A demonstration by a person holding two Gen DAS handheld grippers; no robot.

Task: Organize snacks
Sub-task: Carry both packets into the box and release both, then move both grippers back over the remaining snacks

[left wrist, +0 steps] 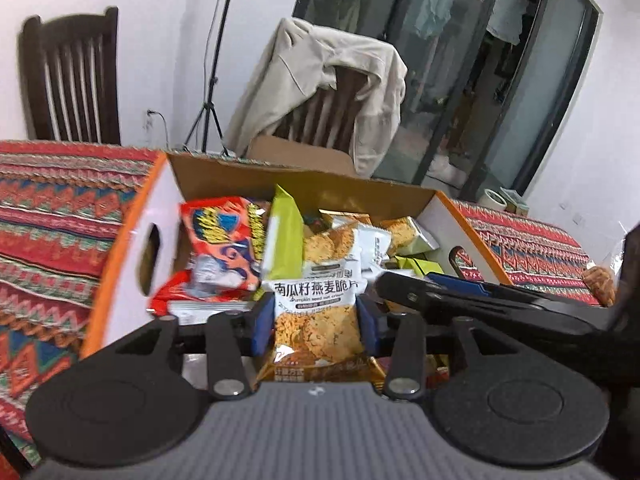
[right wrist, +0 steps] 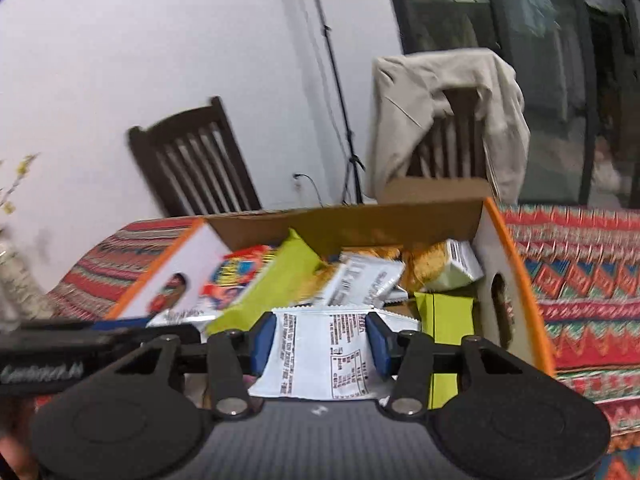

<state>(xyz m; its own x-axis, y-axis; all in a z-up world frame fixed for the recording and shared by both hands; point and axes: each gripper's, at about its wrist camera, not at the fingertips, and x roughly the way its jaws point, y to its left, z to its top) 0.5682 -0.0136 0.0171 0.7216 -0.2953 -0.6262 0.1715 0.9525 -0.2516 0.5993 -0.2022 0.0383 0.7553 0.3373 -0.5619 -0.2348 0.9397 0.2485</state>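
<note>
1. Landmark: one cardboard box point(left wrist: 400, 190), white-sided with orange edging and a hand-hole in each end wall, standing open on the patterned surface point(left wrist: 60, 208).
2. Left claw point(left wrist: 316, 326): closed onto one oat crisp packet point(left wrist: 316, 308), pads pressing its two side edges; the packet hangs at the box's near rim, above the contents.
3. Right claw point(right wrist: 322, 342): closed onto one white sachet point(right wrist: 320, 356), printed back facing up, also at the box's near rim.
4. Step in hand, as judged: two packets are gripped over the box, being either lifted out or set in; the pictures do not settle which.
5. Handling advice: keep the pinch light, since crisps will likely crush; move each claw straight up or down so the packet clears the rim; keep the claws apart, as the right one reaches close beside the left.
6. Count inside the box, left wrist view: one red-and-orange bag point(left wrist: 224, 244) by the left end wall; one tall green pouch point(left wrist: 284, 240) standing just right of it; at least three more crisp packets behind the held one; small green packs toward the right end wall, number unclear.
7. Beyond the box: two dark chairs, one draped with a beige garment point(left wrist: 320, 80).
</note>
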